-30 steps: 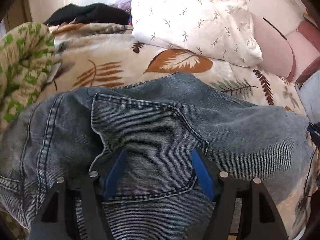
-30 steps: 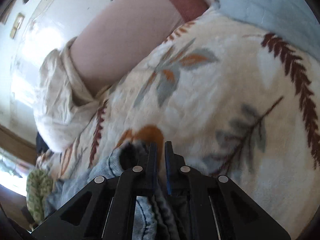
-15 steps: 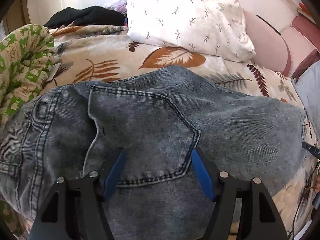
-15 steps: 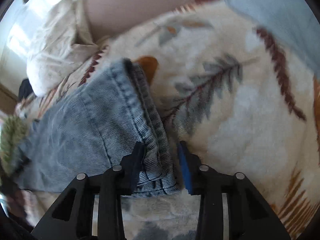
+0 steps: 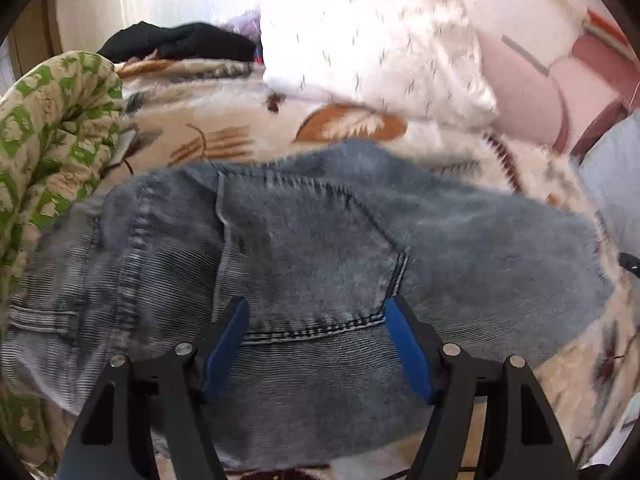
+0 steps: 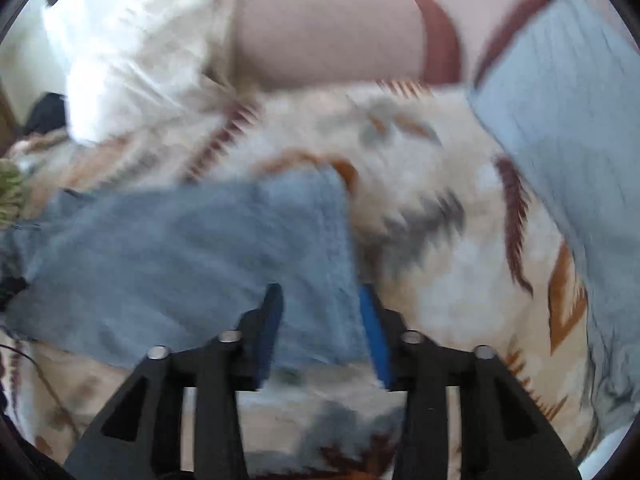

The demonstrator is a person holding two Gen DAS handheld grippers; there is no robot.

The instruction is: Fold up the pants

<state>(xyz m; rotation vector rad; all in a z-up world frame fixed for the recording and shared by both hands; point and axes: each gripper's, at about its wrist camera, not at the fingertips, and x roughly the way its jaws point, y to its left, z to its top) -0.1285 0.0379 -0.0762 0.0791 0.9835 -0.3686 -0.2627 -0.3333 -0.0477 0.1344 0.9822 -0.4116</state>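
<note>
The blue denim pants [image 5: 320, 248] lie folded on a leaf-patterned blanket [image 5: 224, 136], back pocket facing up. My left gripper [image 5: 316, 308] is open, its blue pads on either side of the pocket's lower edge, above the cloth. In the right wrist view the pants' leg end [image 6: 200, 248] lies flat on the blanket [image 6: 460, 280]. My right gripper [image 6: 322, 296] is open above the hem end and holds nothing. Both views are motion-blurred.
A white leaf-print pillow [image 5: 372, 48] and a pink cushion [image 5: 520, 88] lie beyond the pants. A green patterned cloth [image 5: 48, 128] is bunched at the left, dark clothes [image 5: 180, 44] behind it. A light blue cloth [image 6: 568, 100] lies at the right.
My right gripper was shut on the pants' hem, then opened and let it drop flat on the blanket, and it has pulled back. My left gripper stayed open and backed off slightly.
</note>
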